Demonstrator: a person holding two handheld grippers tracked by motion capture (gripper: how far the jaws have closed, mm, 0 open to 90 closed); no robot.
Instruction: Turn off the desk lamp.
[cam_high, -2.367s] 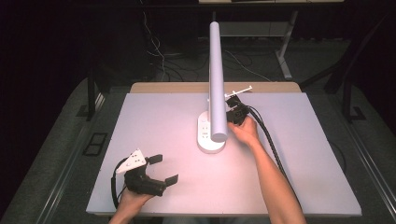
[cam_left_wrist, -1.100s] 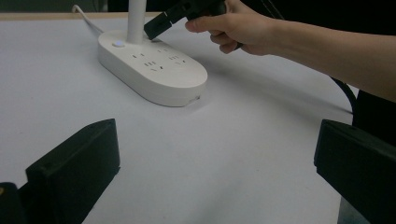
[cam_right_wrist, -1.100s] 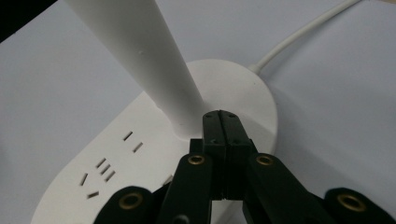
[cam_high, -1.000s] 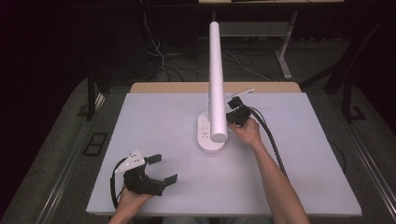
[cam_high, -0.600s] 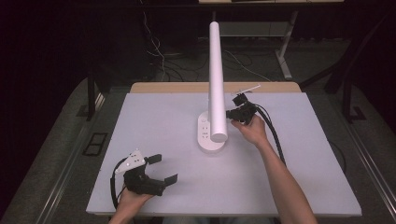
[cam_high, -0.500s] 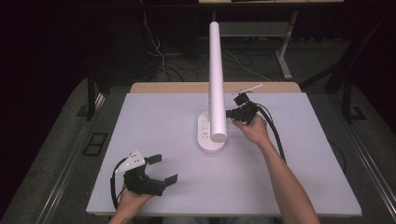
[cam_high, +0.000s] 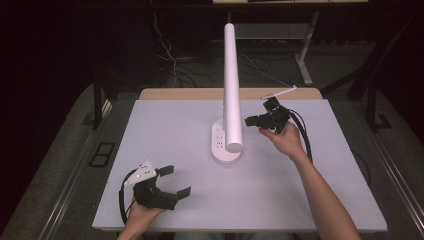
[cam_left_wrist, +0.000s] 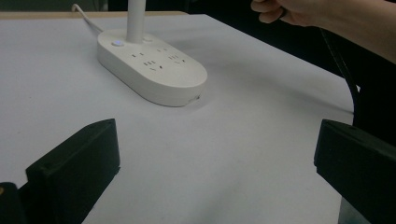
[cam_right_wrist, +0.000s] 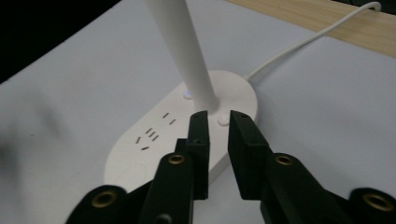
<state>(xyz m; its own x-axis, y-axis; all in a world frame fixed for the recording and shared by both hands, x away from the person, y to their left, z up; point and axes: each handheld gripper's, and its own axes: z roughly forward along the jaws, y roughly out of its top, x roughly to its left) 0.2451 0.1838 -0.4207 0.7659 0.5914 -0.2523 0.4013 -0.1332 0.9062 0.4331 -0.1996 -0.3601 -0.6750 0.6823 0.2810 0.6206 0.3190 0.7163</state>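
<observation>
A plain white lamp (cam_high: 231, 90) stands on a pale grey table (cam_high: 165, 125), beside black tools.

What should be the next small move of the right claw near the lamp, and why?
Probably lift it a little further away from the desk lamp. The right claw hangs above the lamp base, near a round button, holding nothing; its jaws have just been opening to a narrow gap. The left claw rests open on the table.

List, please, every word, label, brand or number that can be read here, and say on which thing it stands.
None can be read: the lamp base bears only socket slots, two small buttons and a lit dot, with no letters.
The white lamp arm, the table and both grippers bear no print.
</observation>
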